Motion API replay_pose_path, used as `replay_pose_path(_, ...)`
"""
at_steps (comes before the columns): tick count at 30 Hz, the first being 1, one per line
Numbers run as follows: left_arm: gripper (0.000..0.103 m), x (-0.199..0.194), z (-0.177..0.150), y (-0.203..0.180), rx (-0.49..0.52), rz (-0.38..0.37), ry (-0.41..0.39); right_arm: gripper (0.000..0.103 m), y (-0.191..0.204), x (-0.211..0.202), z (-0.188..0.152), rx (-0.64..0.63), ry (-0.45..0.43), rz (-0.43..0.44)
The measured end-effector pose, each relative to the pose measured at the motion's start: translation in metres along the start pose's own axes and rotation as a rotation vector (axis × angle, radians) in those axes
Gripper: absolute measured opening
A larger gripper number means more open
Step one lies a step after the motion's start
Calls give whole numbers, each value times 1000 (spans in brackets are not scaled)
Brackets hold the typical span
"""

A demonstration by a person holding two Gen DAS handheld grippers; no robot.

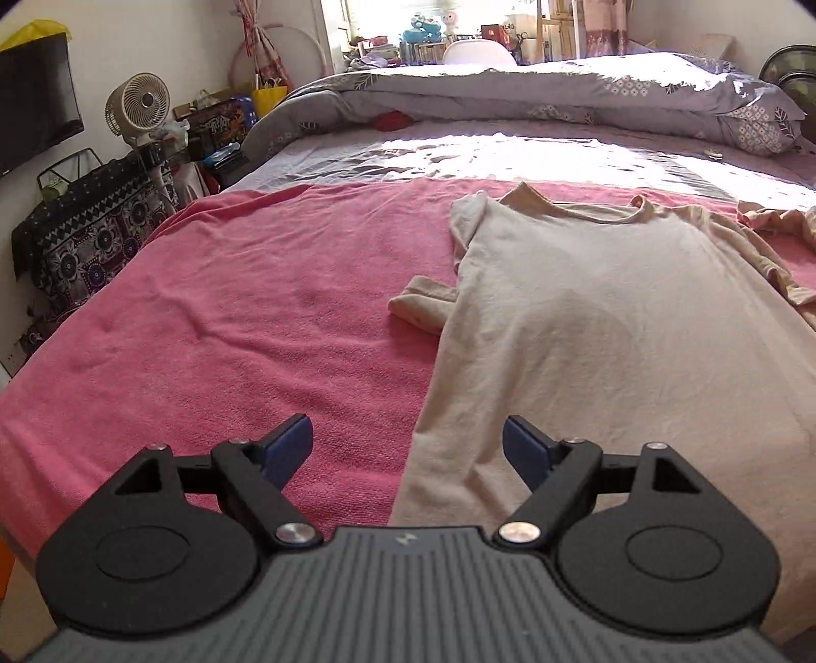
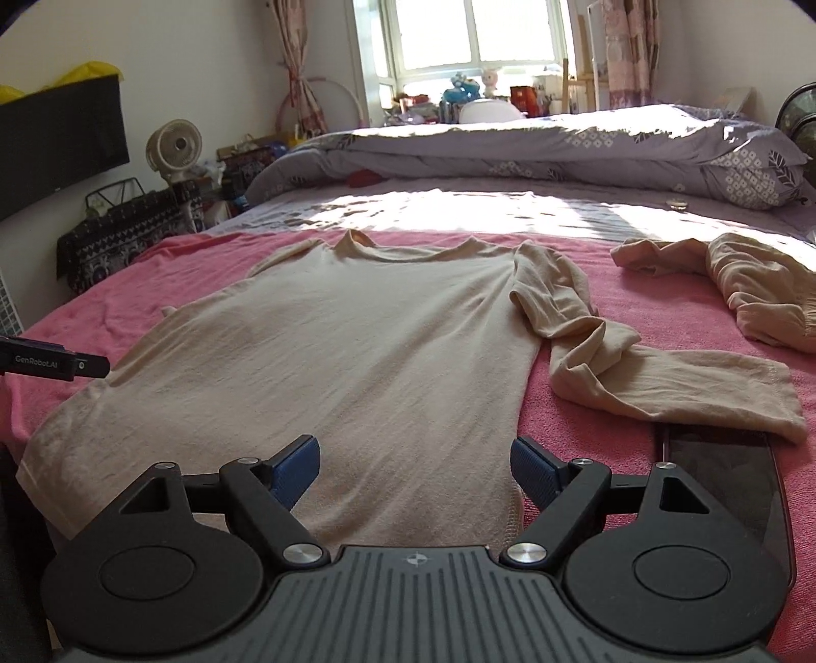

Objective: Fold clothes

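- Bedroom setting: a bed (image 1: 510,153) fills both views, with a window (image 2: 474,35) behind it and sunlight falling across the far half of the mattress.
- Pink towel (image 1: 229,316) covers the near half of the bed and serves as the working surface.
- Grey patterned duvet (image 2: 510,148) lies bunched along the far edge of the bed.
- Beige long-sleeved shirt (image 2: 331,347) lies flat on the towel, neckline away from the cameras, hem at the near edge.
- Its sleeve on the right in the right wrist view (image 2: 637,377) runs crumpled outward across the towel; its cuff rests on the top edge of a dark phone-like slab (image 2: 724,484).
- On the other side, in the left wrist view, a sleeve end (image 1: 418,308) pokes out from under the shirt body.
- Second beige garment (image 2: 739,290) lies in a heap on the towel, well apart from the shirt on the right.
- Left gripper (image 1: 407,449): blue pads spread wide, nothing between them; it hovers over the shirt's near left edge, where fabric meets towel.
- Right gripper (image 2: 414,466): pads likewise wide apart and empty, above the hem near the shirt's right side seam.
- Containers: a yellow bag (image 1: 269,99) stands on the floor beside the bed; contents cannot be made out.
- White fan (image 1: 137,109) and a patterned cloth (image 1: 86,239) sit along the left wall.
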State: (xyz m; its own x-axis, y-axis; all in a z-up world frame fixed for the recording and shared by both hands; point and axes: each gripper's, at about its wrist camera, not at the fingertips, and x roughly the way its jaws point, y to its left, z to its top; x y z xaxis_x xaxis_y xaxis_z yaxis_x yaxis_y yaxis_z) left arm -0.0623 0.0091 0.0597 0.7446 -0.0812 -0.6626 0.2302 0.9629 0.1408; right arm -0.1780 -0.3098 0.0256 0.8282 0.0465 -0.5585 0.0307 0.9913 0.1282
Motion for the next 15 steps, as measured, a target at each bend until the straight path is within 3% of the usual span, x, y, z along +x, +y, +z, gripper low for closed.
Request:
replay_pose_path(4,83,2,1,-17,55,-15,5,82,-24,-19,14,37,-93,-58)
replay_pose_path(8,83,10,-3,-27,76,-27,35,83,-83,-36,28,189,-178,-166)
replay_pose_path(13,84,21,-10,-31,75,-31,75,82,-169,-27,30,407,-190,-313)
replay_pose_path(15,85,23,-12,-29,56,-38,81,81,-196,-17,29,475,-175,-334)
